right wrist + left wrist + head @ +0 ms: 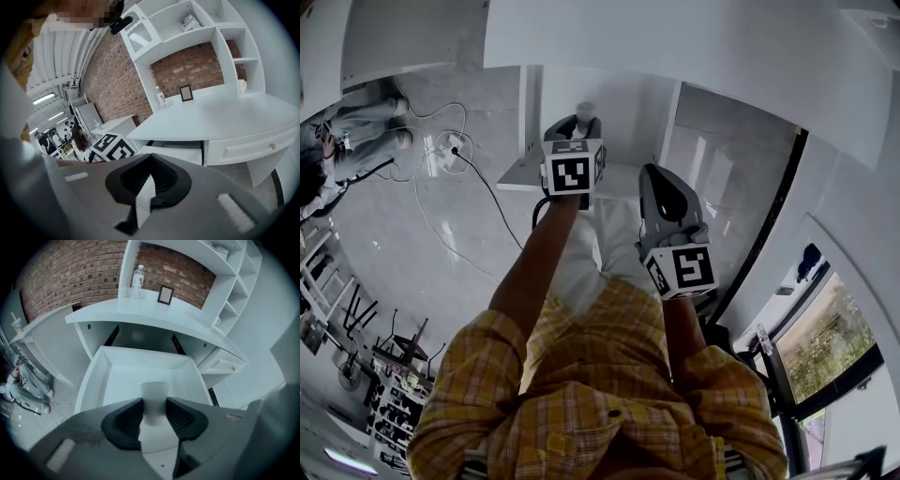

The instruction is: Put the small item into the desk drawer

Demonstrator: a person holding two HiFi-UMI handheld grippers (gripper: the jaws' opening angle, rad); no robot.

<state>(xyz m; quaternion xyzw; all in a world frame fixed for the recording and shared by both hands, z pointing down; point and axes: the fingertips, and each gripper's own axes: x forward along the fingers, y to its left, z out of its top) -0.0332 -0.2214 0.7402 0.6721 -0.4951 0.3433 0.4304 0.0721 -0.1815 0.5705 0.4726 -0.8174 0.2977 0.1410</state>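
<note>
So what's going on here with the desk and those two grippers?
A person stands at a white desk with a gripper in each hand. The left gripper is clamped on a small pale cup and holds it above the open drawer. The cup is not in the drawer yet. The right gripper is shut on nothing and takes no part.

No legible text, number or brand appears in any view. The label on the bottle (137, 277) and the print on the item on the upper shelf (189, 21) are too small to read. The marker cubes (573, 172) carry only black-and-white square patterns.
</note>
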